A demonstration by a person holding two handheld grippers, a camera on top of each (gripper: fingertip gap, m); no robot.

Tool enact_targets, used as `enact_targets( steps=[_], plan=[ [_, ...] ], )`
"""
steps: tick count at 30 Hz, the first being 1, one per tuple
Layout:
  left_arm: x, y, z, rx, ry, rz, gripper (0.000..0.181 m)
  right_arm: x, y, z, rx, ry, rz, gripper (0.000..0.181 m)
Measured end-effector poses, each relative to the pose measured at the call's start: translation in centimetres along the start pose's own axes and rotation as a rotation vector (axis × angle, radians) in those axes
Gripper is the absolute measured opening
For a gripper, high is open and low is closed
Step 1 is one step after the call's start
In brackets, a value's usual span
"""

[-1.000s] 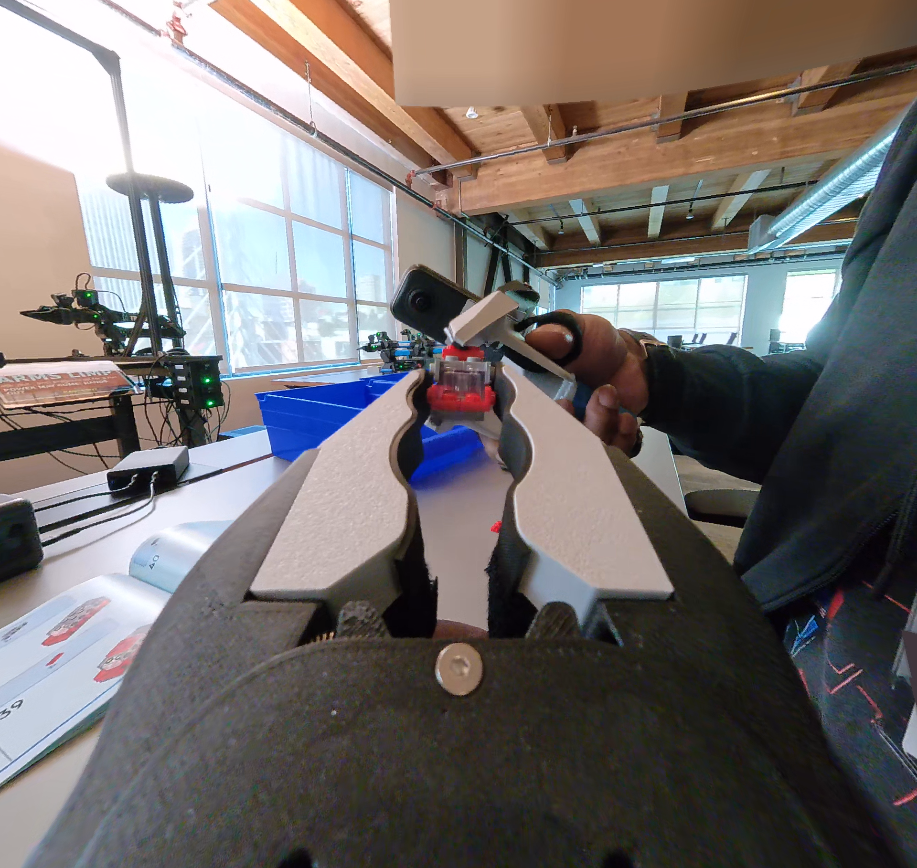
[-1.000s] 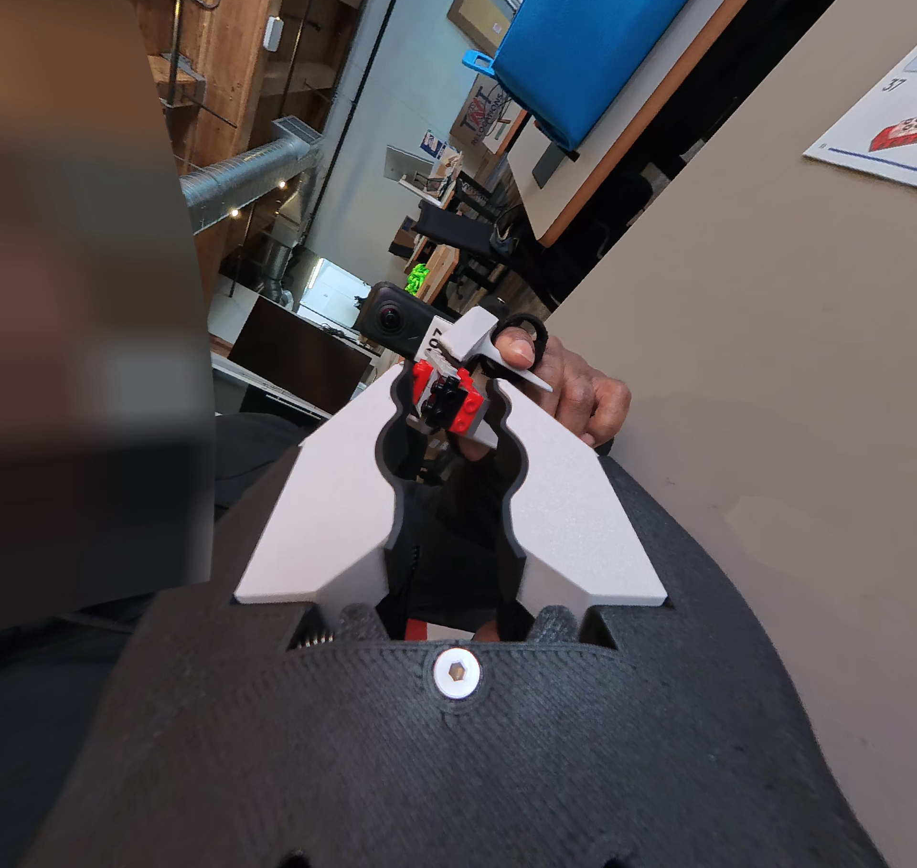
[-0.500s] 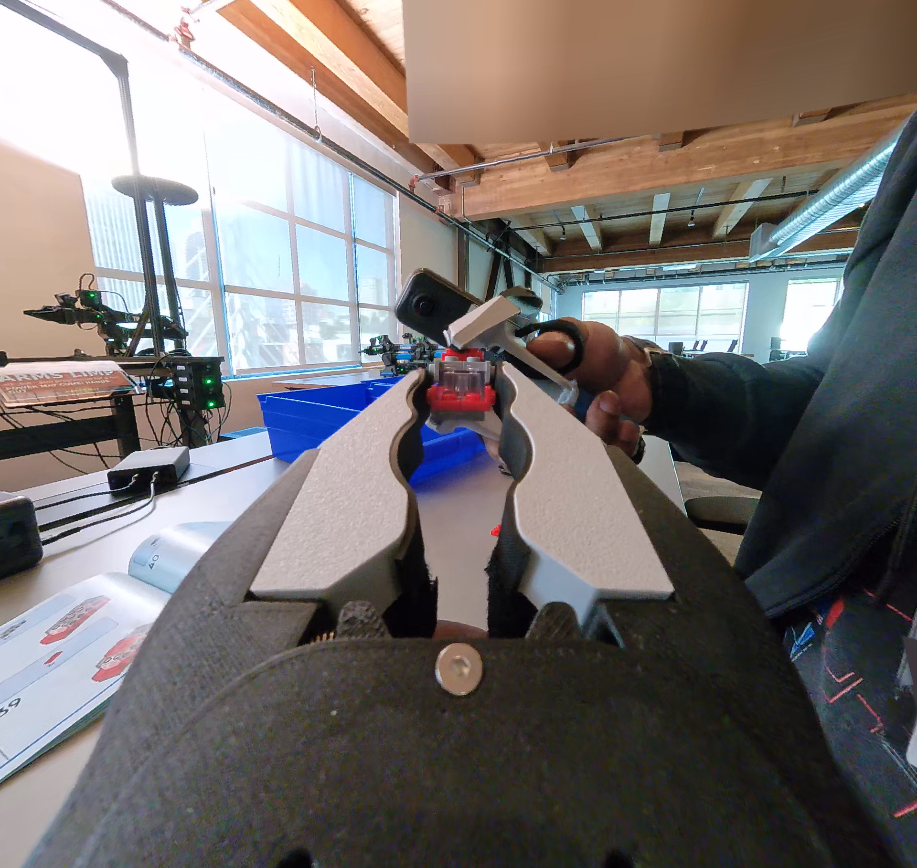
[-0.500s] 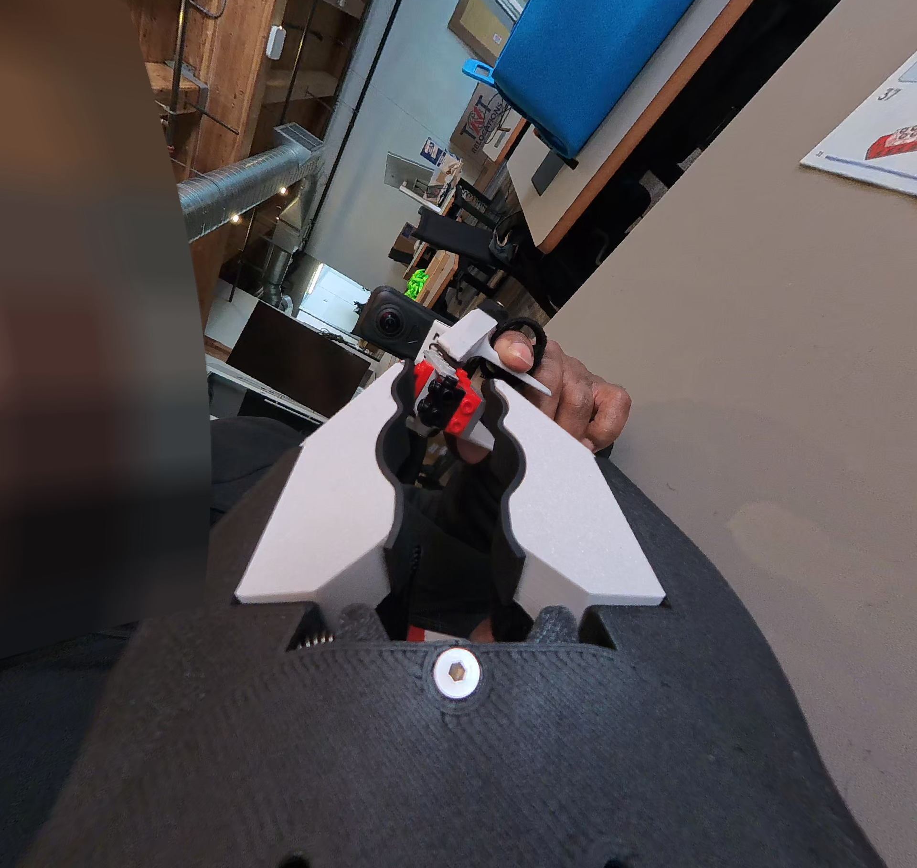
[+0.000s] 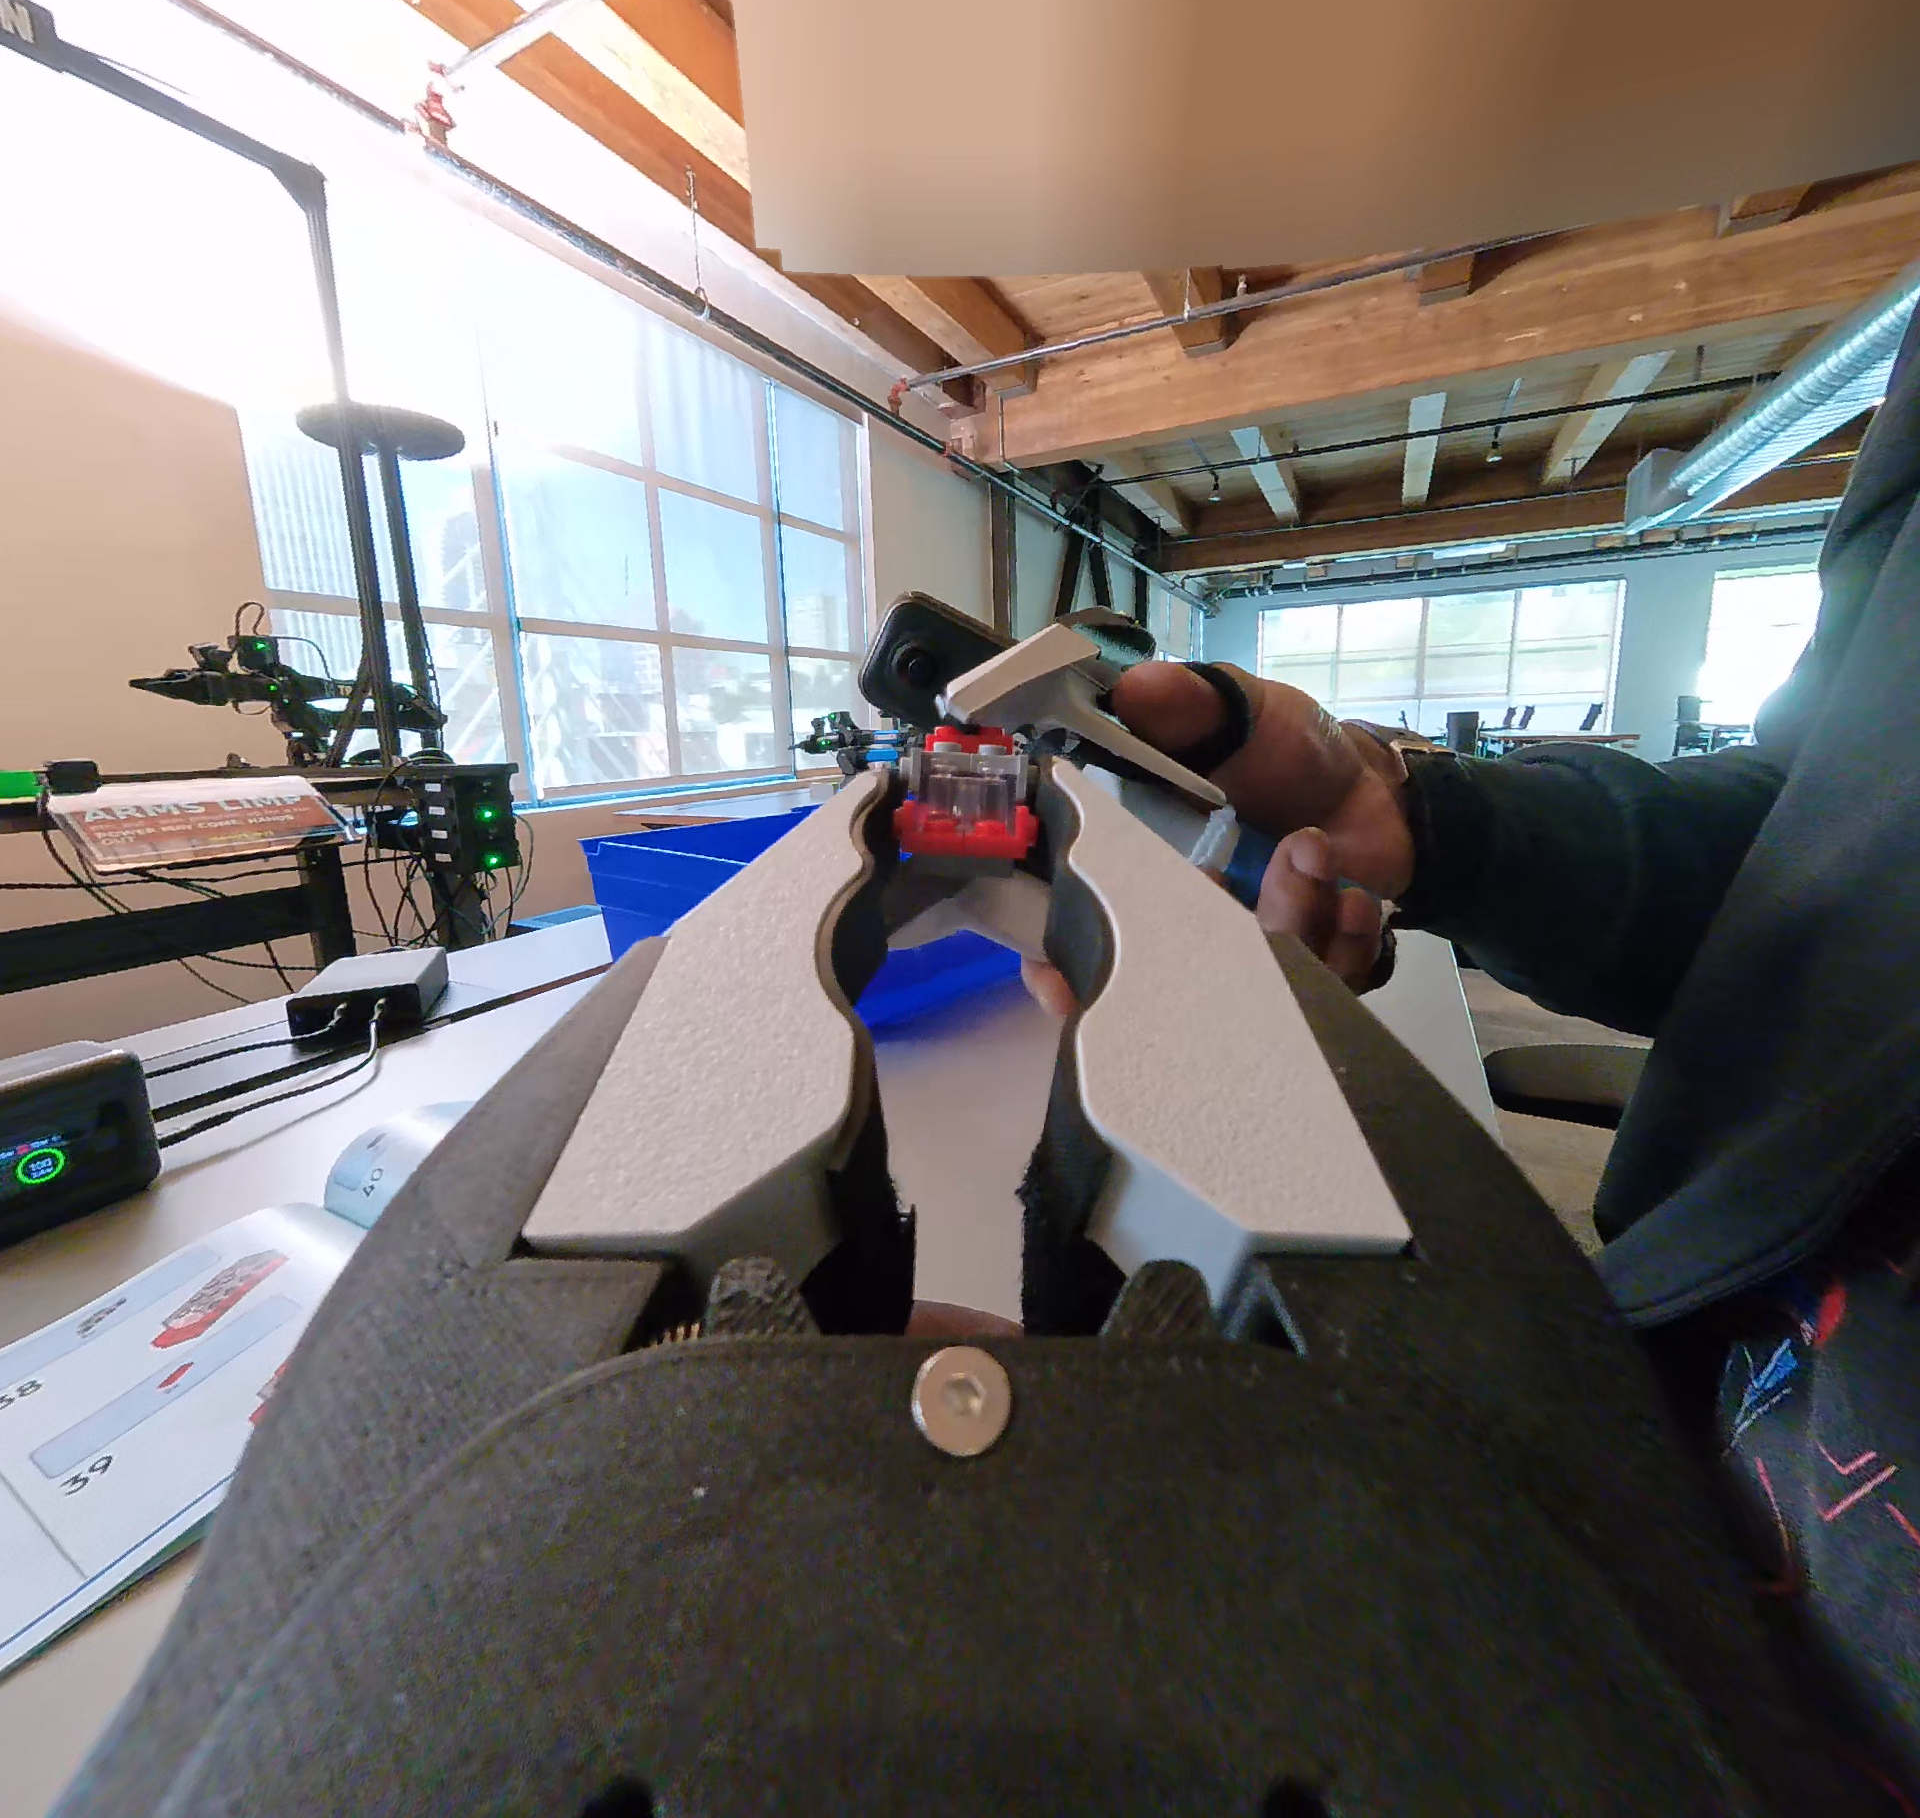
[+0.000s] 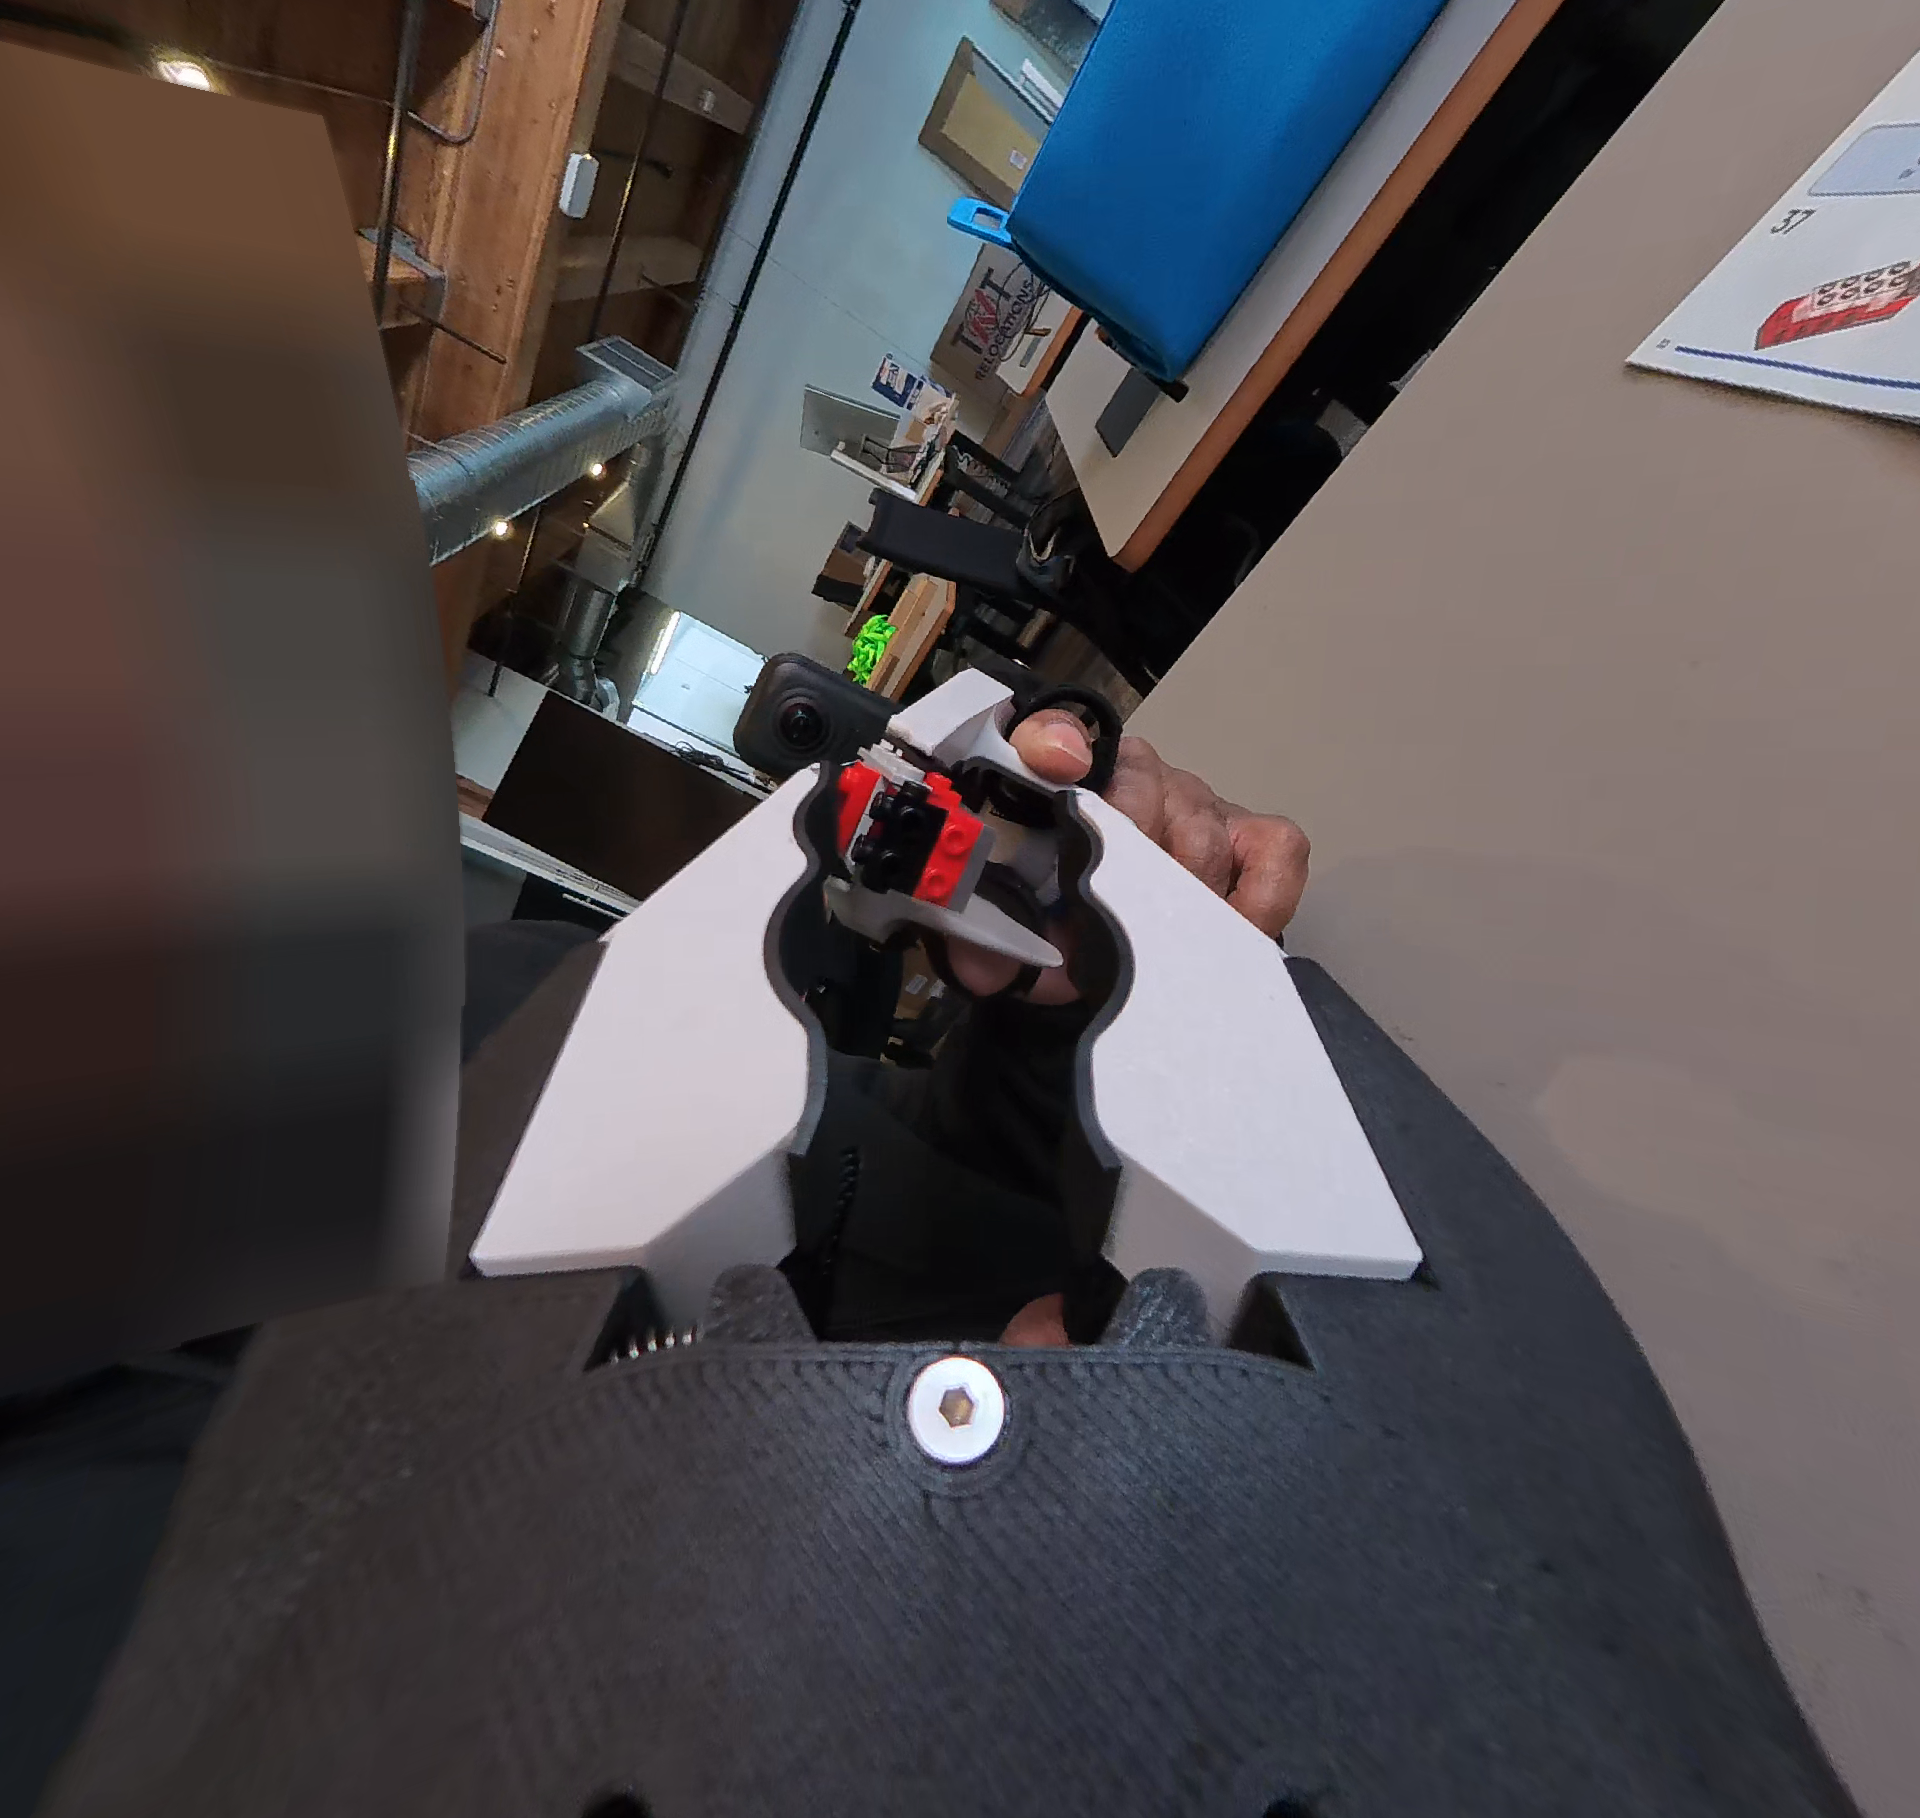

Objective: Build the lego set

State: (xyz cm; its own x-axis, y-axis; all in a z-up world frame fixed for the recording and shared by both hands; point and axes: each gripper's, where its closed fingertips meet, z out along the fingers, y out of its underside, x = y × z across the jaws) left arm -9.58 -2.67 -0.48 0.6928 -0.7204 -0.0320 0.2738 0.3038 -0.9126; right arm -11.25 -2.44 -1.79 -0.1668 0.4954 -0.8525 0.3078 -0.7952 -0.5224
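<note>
A small red, grey and black lego model [image 5: 966, 804] is held in the air above the table. My left gripper [image 5: 968, 800] is shut on its two sides. The model also shows in the right wrist view [image 6: 914, 843]. My right gripper [image 6: 948, 800] faces the left one, with its jaws partly apart around the model. One jaw is close against the model and a gap shows at the other. In the left wrist view the right gripper's fingers [image 5: 1029, 672] sit above and below the model, with a hand [image 5: 1288, 781] behind them.
An open instruction booklet [image 5: 125, 1373] lies on the table at the left, and also shows in the right wrist view [image 6: 1818, 314]. A blue bin [image 5: 717, 869] stands behind the model. A black box with cables [image 5: 369, 984] and a small screen device [image 5: 62, 1140] sit at the left.
My right gripper's jaws have spread a little wider around the model. The left gripper keeps its hold. Both have barely moved.
</note>
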Motion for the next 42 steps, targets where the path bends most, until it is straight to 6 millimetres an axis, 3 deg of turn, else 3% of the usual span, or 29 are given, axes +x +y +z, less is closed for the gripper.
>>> enact_targets(
  steps=[11,18,35,39,42],
  plan=[
    [-0.41,-0.28,-0.22,0.016,-0.018,-0.011,0.025,-0.36,0.18,-0.13,0.013,-0.032,0.024,0.046],
    [-0.38,0.08,-0.02,-0.004,-0.026,0.003,0.025,-0.53,0.19,0.05,0.025,-0.061,0.027,0.032],
    [-0.31,0.09,-0.01,0.000,-0.023,-0.011,0.025,-0.60,0.23,0.04,0.044,-0.072,0.018,0.029],
    [-0.57,-0.05,-0.03,0.011,-0.033,-0.021,0.025,-0.62,-0.04,0.16,0.072,-0.060,-0.003,0.031],
    [-0.62,-0.21,-0.10,0.023,-0.028,-0.043,0.025,-0.47,-0.60,-0.01,0.094,-0.049,0.000,0.043]
  ],
)
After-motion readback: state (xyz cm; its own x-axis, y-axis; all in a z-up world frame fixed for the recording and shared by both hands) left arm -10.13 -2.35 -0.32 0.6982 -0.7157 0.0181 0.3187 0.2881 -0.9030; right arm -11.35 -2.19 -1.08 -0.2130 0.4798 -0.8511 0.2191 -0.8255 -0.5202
